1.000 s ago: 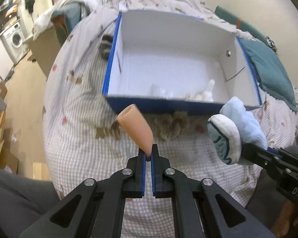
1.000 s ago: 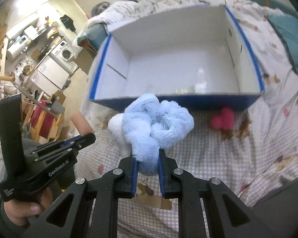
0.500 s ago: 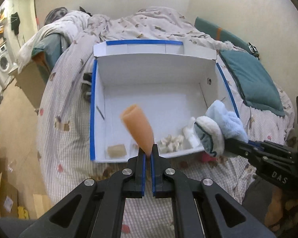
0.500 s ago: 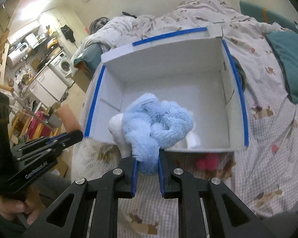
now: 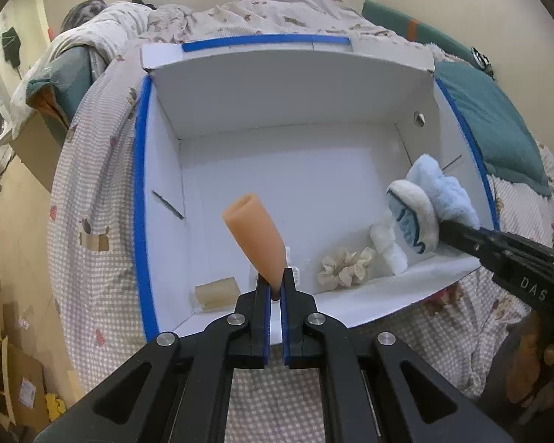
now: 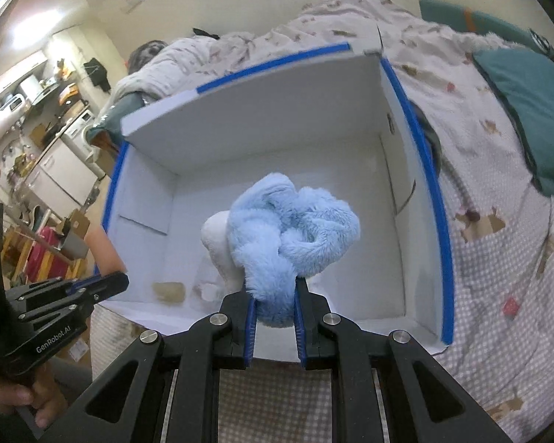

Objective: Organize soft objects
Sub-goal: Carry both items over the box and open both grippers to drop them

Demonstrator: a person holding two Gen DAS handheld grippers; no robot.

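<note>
A white box with blue edges (image 5: pixel 140 184) (image 6: pixel 437 221) lies open on the bed. My left gripper (image 5: pixel 274 288) is shut on an orange foam cone (image 5: pixel 255 236), held over the box's near edge. My right gripper (image 6: pixel 274 302) is shut on a light blue fluffy plush (image 6: pixel 291 229) (image 5: pixel 435 192) with a white part, held over the box's right side. Inside the box lie a cream scrunchie (image 5: pixel 345 267), a white fluffy piece (image 5: pixel 387 247) and a tan sponge block (image 5: pixel 216 291) (image 6: pixel 168 289).
The bed has a checked cover (image 5: pixel 96 243) and a crumpled quilt (image 5: pixel 277 3) behind the box. A teal pillow (image 5: pixel 495 129) lies to the right. A small red item (image 6: pixel 510 304) lies on the cover right of the box. Cardboard and floor are at left.
Both grippers moved forward and up over the box with their objects. The box floor now shows fully, and the plush now hangs over the right side of the box.
</note>
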